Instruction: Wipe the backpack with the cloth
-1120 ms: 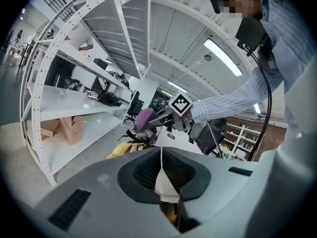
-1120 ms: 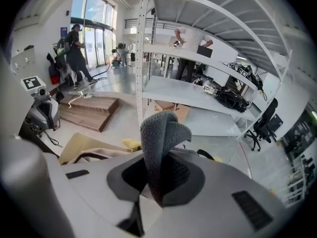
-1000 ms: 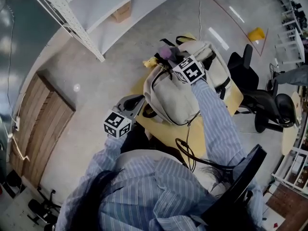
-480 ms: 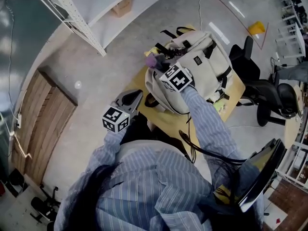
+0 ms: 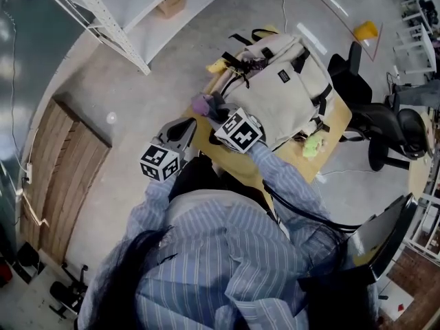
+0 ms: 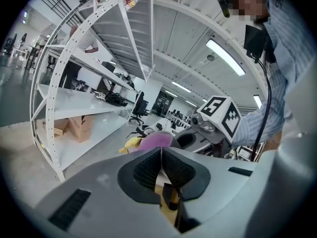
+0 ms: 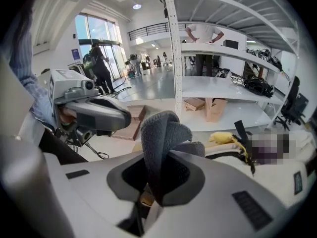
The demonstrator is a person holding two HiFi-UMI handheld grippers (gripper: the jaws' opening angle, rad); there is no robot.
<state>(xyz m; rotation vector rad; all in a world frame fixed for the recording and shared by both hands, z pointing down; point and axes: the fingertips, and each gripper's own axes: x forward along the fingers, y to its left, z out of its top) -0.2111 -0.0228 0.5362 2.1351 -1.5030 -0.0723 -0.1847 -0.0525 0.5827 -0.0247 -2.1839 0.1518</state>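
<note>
- Backpack (image 5: 285, 81), pale beige with black straps, lies flat on the yellow surface (image 5: 302, 163), its strap end pointing away from the person.
- Cloth (image 5: 201, 104) reads purple from the head view and sits right at the near left end of the bag, at the surface's left edge. Whether it actually presses on the fabric, I can't make out.
- Right tool (image 5: 212, 108) is clamped on that cloth. Its own view shows the folded wad (image 7: 166, 133) standing up between the two pads, looking grey there.
- The person's striped sleeve (image 5: 289, 181) runs from the right tool's marker cube (image 5: 239, 129) back across the surface.
- Left tool (image 5: 185, 126) hangs off the surface's left side, just beside the right one, over the concrete floor (image 5: 137, 95).
- In its own view the left tool (image 6: 161, 150) has both pads pressed together with nothing between them.
- From that same view the cloth (image 6: 156, 140) peeks up past the pads, and the right tool's cube (image 6: 222, 115) sits just to the right.
- A yellow rag (image 5: 216, 65) lies by the backpack's far left corner, touching the straps.
- A small green item (image 5: 313, 145) rests on the surface by the bag's right side.
- A black office chair (image 5: 368, 115) stands just beyond the surface on the right.
- A white shelf rack (image 5: 124, 19) runs along the upper left, with a cardboard box (image 5: 170, 2) on it.
</note>
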